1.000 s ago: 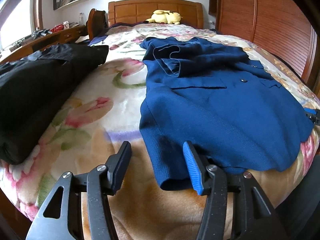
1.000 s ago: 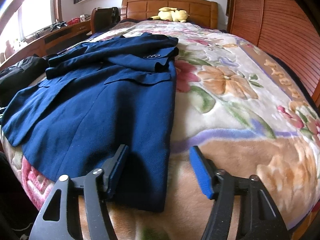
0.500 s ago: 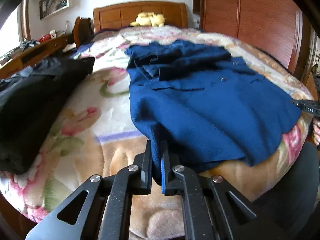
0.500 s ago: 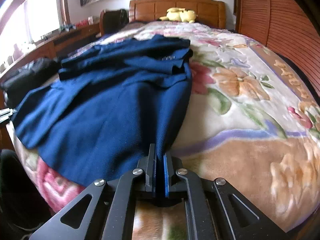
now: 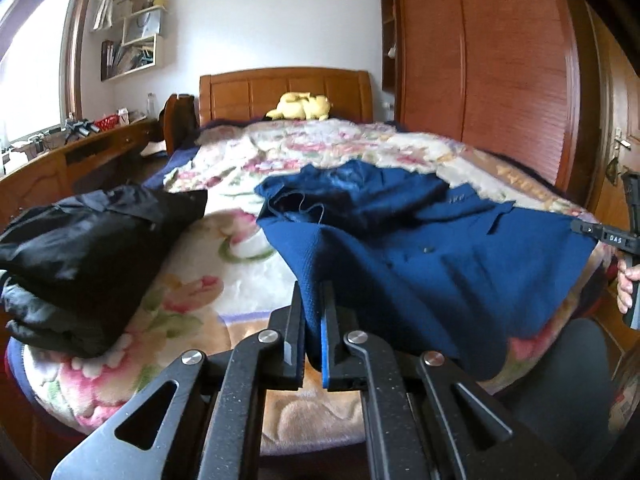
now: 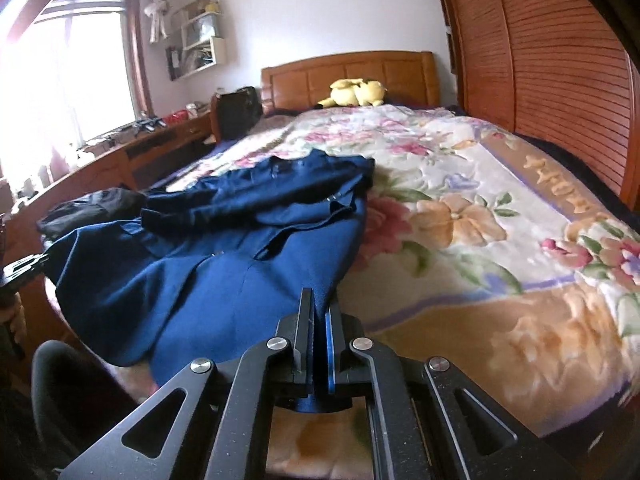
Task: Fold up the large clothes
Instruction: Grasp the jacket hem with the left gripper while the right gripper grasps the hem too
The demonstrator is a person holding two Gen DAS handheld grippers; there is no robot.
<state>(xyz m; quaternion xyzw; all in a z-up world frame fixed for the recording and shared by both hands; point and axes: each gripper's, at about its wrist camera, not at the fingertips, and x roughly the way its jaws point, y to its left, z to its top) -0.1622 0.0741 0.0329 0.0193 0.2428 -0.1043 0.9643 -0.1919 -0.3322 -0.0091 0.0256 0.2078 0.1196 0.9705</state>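
The left wrist view shows the left gripper [image 5: 312, 320] closed on the near hem corner of a large dark blue woven jacket [image 5: 432, 264]; the blue cloth is pinched between the two black jaws and rises from them in a raised fold. Beyond the jaws and to their right, the jacket spreads over a thick floral blanket in cream, pink and orange [image 5: 224, 264], which covers the bed. The folded sleeves and collar of the jacket lie farther ahead of the jaws. To the left of the jaws, apart from the jacket, lies a folded pile of black clothing [image 5: 88, 248]. Far ahead stands a wooden headboard [image 5: 284, 92] with a yellow plush toy [image 5: 300, 106] in front of it. At the right edge of this view the other tool is seen, held by the person's right hand [image 5: 628, 276].

In the right wrist view, the right gripper [image 6: 320, 320] is also closed on the blue jacket [image 6: 224, 264], on the other hem corner; cloth sits between its jaws and a little of it hangs under them. The jacket stretches ahead and to the left of these jaws. To their right the floral blanket [image 6: 500, 240] is bare. A wall of reddish wooden slatted doors [image 6: 552, 60] stands far to the right.
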